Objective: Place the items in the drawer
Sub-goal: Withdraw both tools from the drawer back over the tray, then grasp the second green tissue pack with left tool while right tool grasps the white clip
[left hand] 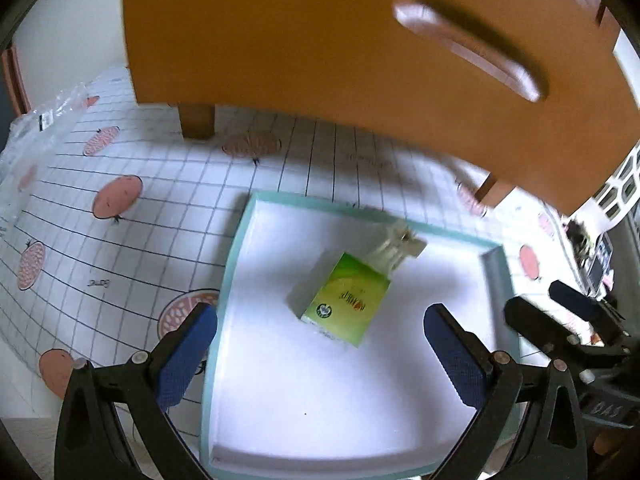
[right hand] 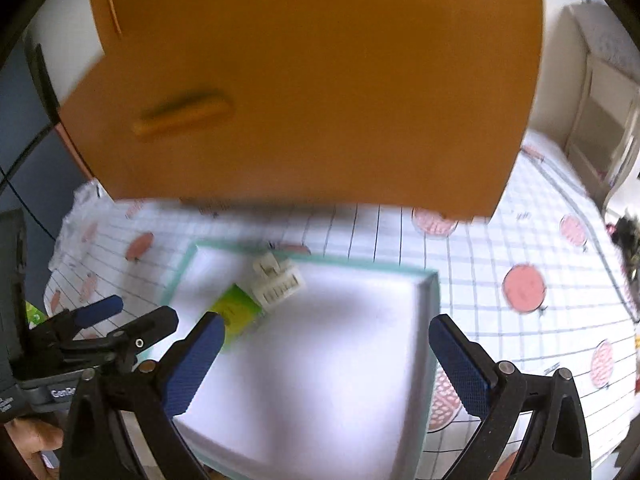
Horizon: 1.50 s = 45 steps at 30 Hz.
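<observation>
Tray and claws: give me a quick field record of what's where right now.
tray: white, teal-rimmed, on the grid tablecloth
contents: green box lying flat, small white plastic part touching its far end
cabinet: orange front with handle, behind the tray, shut
left claw: open, empty, over the tray
right claw: open, empty, over the tray

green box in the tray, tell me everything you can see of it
The green box is a small carton, apparently printed cardboard, yellow-green with red lettering and a round emblem near one end; its sides look pale. It lies flat on the white floor of the teal-rimmed tray, turned askew to the rim, roughly mid-tray. A small clear-and-cream plastic item sits at its far end, seemingly touching. Neither gripper touches it: the left gripper and right gripper are both open.
</observation>
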Each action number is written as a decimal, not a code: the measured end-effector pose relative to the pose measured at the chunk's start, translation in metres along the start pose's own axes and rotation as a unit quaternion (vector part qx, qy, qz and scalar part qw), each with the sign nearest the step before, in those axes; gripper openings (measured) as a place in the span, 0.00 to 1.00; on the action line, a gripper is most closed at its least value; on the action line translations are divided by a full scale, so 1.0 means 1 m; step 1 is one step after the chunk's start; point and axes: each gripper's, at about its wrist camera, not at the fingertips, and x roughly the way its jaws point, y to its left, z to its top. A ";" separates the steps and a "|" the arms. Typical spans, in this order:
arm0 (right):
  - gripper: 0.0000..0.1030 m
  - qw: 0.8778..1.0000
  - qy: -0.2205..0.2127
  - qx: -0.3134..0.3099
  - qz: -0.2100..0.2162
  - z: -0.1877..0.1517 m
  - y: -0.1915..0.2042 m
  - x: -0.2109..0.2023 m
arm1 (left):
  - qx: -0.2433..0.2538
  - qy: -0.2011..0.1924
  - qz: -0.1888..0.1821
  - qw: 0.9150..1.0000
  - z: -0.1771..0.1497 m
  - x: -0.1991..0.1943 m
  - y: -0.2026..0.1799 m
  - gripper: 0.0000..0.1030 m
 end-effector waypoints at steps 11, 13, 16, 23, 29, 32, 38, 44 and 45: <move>1.00 0.999 0.040 0.012 -0.034 -0.021 -0.015 0.037 | 0.016 0.027 0.006 0.999 -0.003 0.037 -0.001 0.93; 1.00 0.999 0.036 0.016 -0.037 -0.022 -0.016 0.035 | 0.028 0.029 0.004 0.999 -0.001 0.042 -0.006 0.91; 1.00 0.998 0.031 0.027 -0.038 -0.020 -0.019 0.034 | 0.043 0.028 0.001 0.999 -0.001 0.048 -0.012 0.89; 1.00 0.998 0.033 0.040 -0.039 -0.020 -0.025 0.035 | 0.071 0.044 -0.010 0.996 -0.002 0.063 -0.025 0.77; 1.00 0.998 0.034 0.045 -0.038 -0.017 -0.024 0.033 | 0.061 0.057 -0.011 0.996 -0.002 0.071 -0.025 0.58; 1.00 0.997 0.033 0.054 -0.034 -0.013 -0.021 0.033 | 0.040 0.059 -0.018 0.997 -0.002 0.070 -0.020 0.58; 1.00 0.996 0.034 0.080 -0.026 -0.008 -0.004 0.049 | -0.002 0.064 0.001 0.998 -0.003 0.066 -0.008 0.56; 1.00 0.994 0.033 0.107 -0.016 -0.005 0.017 0.070 | -0.029 0.071 0.029 0.997 -0.008 0.062 -0.001 0.56; 1.00 0.994 0.032 0.106 -0.015 -0.005 0.020 0.073 | -0.035 0.071 0.030 0.996 -0.009 0.061 0.001 0.56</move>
